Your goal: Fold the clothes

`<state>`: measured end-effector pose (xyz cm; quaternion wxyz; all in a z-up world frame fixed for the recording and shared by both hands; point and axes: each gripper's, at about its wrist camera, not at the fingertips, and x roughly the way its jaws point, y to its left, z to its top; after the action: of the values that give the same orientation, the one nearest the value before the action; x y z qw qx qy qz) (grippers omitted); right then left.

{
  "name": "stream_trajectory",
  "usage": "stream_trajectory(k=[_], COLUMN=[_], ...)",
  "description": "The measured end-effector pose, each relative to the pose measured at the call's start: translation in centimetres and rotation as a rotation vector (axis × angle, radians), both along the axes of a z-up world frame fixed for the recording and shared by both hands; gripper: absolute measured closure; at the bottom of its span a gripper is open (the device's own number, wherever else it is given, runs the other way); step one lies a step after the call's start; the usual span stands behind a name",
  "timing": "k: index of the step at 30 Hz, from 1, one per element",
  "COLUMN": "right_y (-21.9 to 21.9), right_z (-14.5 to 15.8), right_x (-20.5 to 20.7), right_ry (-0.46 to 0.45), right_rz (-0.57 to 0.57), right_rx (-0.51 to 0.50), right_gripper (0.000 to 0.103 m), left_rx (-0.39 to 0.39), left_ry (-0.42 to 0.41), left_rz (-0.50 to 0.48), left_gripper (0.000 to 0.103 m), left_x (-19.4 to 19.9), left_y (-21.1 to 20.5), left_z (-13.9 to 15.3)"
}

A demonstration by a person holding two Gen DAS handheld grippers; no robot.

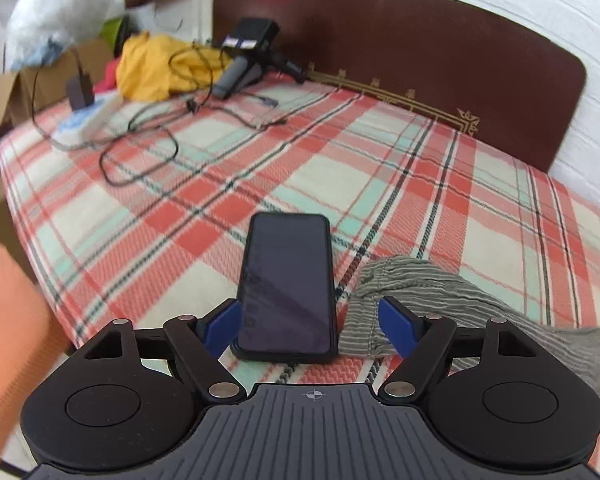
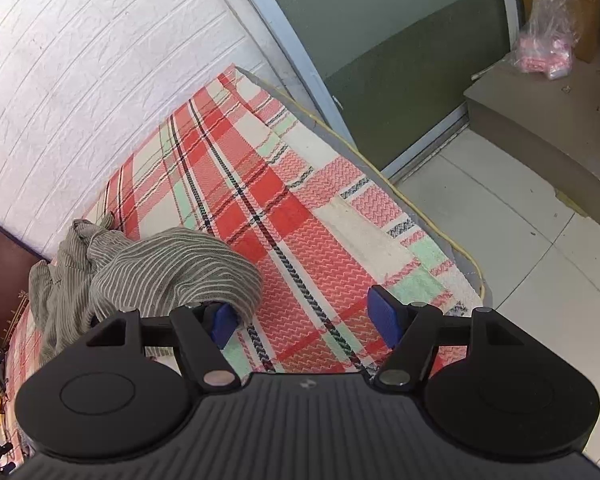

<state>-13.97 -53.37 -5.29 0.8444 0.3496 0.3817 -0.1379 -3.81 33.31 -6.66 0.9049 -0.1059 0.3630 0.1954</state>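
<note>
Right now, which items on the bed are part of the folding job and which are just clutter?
Job:
striped garment
left gripper, open
right gripper, open

Clutter:
phone
black cables
yellow cloth
spare gripper

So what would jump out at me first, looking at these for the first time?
Probably the red plaid blanket that covers the bed in both views. Next comes the dark phone lying between the open left tongs, with a crumpled grey striped shirt beside it. The shirt drapes over one finger of the open right tongs.
</note>
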Motion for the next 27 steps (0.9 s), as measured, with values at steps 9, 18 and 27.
stream_trajectory(k=[9, 18, 27], right_y=[-2.9, 2.3, 9.8], right_z=[-0.4, 4.6, 6.3], right_x=[-3.5, -0.6, 9.5], right_ry=[-0.212, -0.222, -0.245], right_rz=[-0.142, 0.083, 0.44], right_rx=[0.291, -0.023, -0.11], right_gripper=[0.029, 0.026, 0.024], left_rx=[0.057, 0.087, 0.049], left_ry=[-0.085, -0.131, -0.112], left_rz=[-0.421, -0.923, -1.078], left_gripper=[0.018, 0.016, 0.014], left_x=[4.6, 14.1, 19.6], left_y=[-11.1, -30.3, -39.2], left_z=[2.2, 2.1, 0.8])
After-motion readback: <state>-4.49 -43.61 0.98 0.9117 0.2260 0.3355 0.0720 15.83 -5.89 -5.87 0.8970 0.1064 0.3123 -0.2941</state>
